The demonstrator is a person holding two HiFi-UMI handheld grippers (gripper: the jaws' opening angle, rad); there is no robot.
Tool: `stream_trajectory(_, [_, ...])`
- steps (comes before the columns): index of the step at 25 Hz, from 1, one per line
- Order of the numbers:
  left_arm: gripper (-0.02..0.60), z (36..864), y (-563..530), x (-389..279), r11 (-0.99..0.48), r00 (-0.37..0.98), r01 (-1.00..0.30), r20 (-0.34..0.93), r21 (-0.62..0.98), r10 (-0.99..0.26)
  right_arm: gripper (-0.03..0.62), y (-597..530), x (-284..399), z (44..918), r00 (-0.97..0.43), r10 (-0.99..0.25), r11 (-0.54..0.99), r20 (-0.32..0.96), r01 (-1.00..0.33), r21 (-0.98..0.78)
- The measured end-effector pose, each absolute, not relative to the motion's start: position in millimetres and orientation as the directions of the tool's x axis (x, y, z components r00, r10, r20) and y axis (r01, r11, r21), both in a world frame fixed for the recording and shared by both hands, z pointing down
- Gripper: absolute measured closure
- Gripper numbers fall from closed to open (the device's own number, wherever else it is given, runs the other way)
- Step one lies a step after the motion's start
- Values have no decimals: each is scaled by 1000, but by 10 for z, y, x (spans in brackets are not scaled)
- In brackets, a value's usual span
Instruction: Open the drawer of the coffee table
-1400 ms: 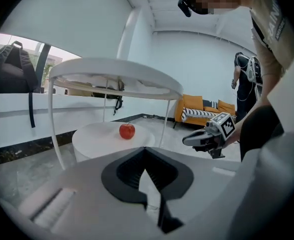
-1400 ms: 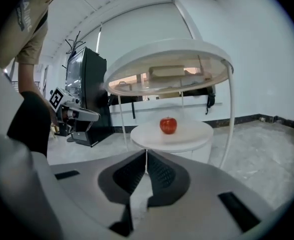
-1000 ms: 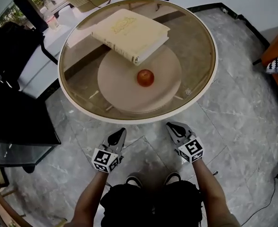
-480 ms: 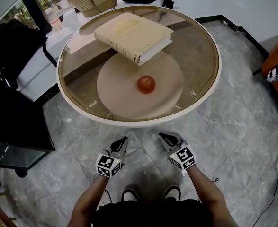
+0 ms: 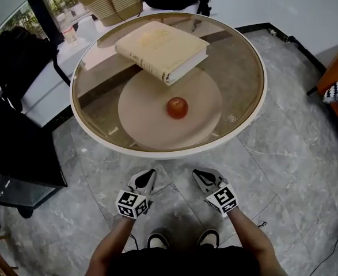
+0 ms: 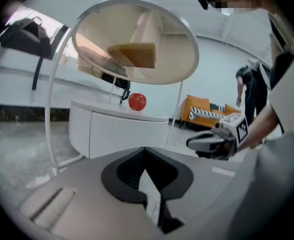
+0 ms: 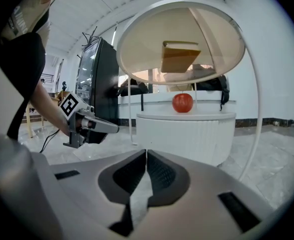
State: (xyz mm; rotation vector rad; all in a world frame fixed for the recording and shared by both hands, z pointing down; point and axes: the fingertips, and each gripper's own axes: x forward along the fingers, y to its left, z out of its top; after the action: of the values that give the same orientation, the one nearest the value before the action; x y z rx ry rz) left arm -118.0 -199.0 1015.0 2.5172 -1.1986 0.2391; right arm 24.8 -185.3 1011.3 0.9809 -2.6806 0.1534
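Sitting shut in the white drum (image 7: pixel 187 131) beneath the glass worktop's (image 5: pixel 169 153) near edge, the drawer (image 6: pixel 126 136) looks untouched. The left hand-held gripper (image 5: pixel 147 176) and right hand-held gripper (image 5: pixel 200 176) hover clenched, empty, just short; the opening remains undone.

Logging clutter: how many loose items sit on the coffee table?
2: a book on the glass top, an apple on the white drum below it. Others may be hidden under the book.
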Motion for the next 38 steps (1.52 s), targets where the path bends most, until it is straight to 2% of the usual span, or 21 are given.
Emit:
stream_trajectory(2, [577, 10235, -2031, -1161, -487, 672, -695, 236, 529, -702, 586, -1841, 253, 10118, -732, -616, 764, 292, -645, -7])
stream_trajectory(3, [577, 10278, -2062, -1156, -389, 692, -572, 172, 722, -701, 586, -1838, 258, 10123, -732, -614, 765, 294, -644, -8])
stream_trajectory(4, [577, 10314, -2103, -1165, -270, 691, -392, 88, 879, -718, 586, -1838, 263, 10133, -733, -612, 766, 298, -643, -9])
stream_trajectory(6, [575, 10399, -2204, -1232, -97, 615, -44, -50, 994, -787, 586, -1843, 277, 10161, -735, -605, 769, 307, -639, -13])
stream_trajectory(7, [575, 10458, -2250, -1265, -63, 576, 44, -77, 997, -814, 586, -1846, 289, 10169, -735, -604, 770, 309, -638, -15])
stream_trajectory(8, [577, 10522, -2285, -1279, -49, 553, 67, -78, 997, -830, 586, -1849, 303, 10169, -734, -604, 769, 309, -639, -16])
stream_trajectory(11, [575, 10669, -2341, -1254, -46, 541, -5, -36, 999, -840, 586, -1852, 338, 10158, -732, -603, 769, 315, -639, -14])
stream_trajectory(15, [571, 10794, -2426, -1313, -39, 498, -9, -29, 999, -867, 586, -1850, 370, 10160, -733, -599, 772, 323, -636, -11])
stream_trajectory(18, [488, 10826, -2492, -1359, -43, 485, -11, -32, 999, -874, 586, -1866, 398, 10153, -734, -602, 770, 314, -638, -14])
stream_trajectory(23, [417, 10914, -2602, -1408, -46, 458, -26, -29, 999, -889, 586, -1889, 400, 10192, -737, -596, 771, 319, -636, -30])
stream_trajectory(38, [407, 10912, -2747, -1322, -180, 434, 98, -204, 979, -878, 586, -1986, 180, 10243, -759, -579, 782, 297, -621, -62])
